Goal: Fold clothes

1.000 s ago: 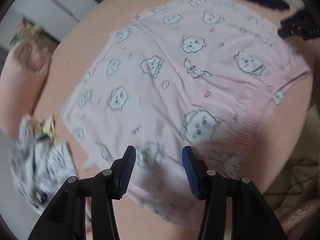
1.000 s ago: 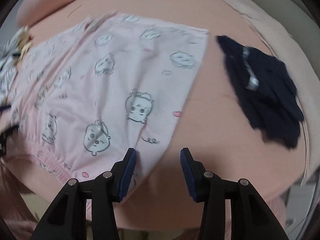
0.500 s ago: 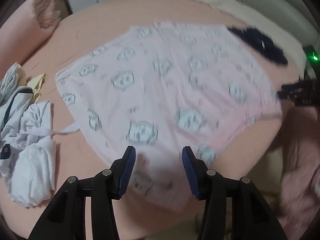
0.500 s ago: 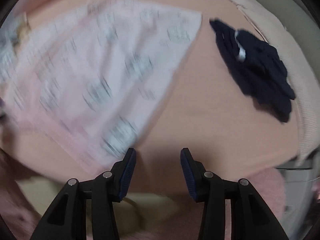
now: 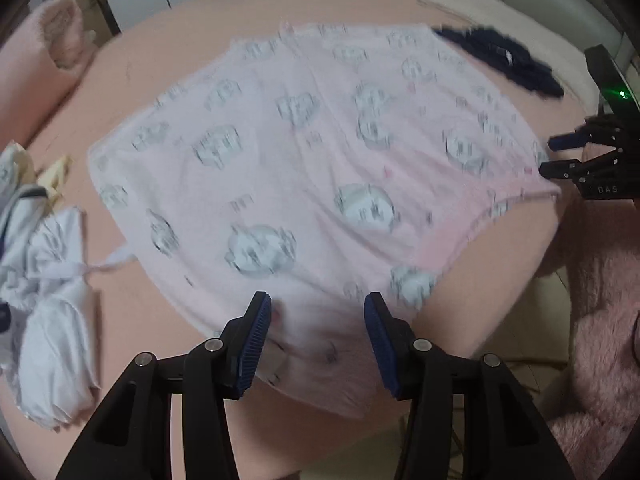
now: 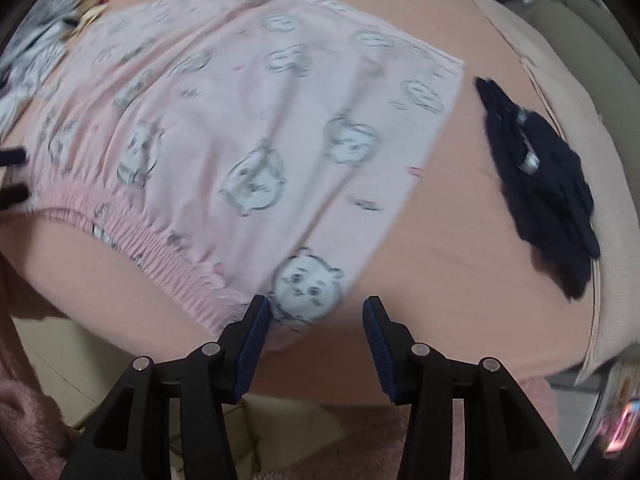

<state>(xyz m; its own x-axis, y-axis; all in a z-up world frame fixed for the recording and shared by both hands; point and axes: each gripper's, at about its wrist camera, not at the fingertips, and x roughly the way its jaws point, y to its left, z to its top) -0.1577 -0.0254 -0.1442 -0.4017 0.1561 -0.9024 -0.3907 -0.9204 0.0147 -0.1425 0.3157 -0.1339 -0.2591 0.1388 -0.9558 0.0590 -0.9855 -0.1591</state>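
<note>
Pink shorts (image 5: 312, 168) printed with cartoon faces lie spread flat on the peach bed (image 5: 168, 52). My left gripper (image 5: 316, 300) hovers open over their near edge, its blue pads clear of the cloth. In the right wrist view the gathered waistband (image 6: 152, 236) runs along the lower left of the shorts (image 6: 248, 128). My right gripper (image 6: 316, 302) hangs above the waistband's right corner with its jaws opening; the cloth shows below the gap, not pinched. Each gripper shows in the other's view: the right gripper (image 5: 554, 156) at the waistband end, the left gripper (image 6: 14, 176) at the far left.
A pile of white clothes (image 5: 48, 280) lies left of the shorts. A navy garment (image 6: 540, 184) sits to their right, beside a cream blanket (image 6: 560, 92). A pink pillow (image 5: 44, 68) is at the back left. A fluffy pink rug (image 5: 600, 320) lies beyond the bed's edge.
Both views have rolled and drawn back a little while the shorts stayed put. The right gripper has shifted to the waistband corner and its jaws stand slightly wider.
</note>
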